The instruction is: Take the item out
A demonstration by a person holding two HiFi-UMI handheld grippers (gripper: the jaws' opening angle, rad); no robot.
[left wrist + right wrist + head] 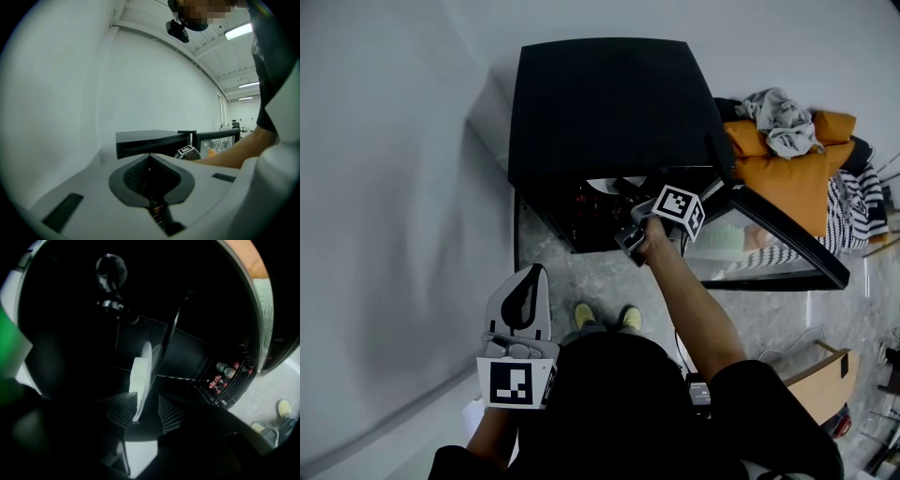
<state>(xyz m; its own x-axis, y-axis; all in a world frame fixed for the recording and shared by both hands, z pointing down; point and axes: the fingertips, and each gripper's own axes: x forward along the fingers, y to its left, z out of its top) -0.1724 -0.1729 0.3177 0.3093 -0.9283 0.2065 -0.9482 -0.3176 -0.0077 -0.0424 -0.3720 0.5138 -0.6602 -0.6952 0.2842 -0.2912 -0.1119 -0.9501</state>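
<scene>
Grasp step: my R tool (146,411) is inside the black fridge (609,103), jaws spread astride a white plate (140,376); next I'd pinch, then withdraw. L tool (150,155) pressed together, idle

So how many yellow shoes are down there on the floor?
2. The left shoe and right shoe stand side by side on the floor, just in front of the open cabinet. Only their toes show.

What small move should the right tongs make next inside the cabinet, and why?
Probably close the right tongs on the white plate. Its rim stands edge-on between the open jaws, close against one pad with a gap to the other, so it does not look gripped yet.
</scene>
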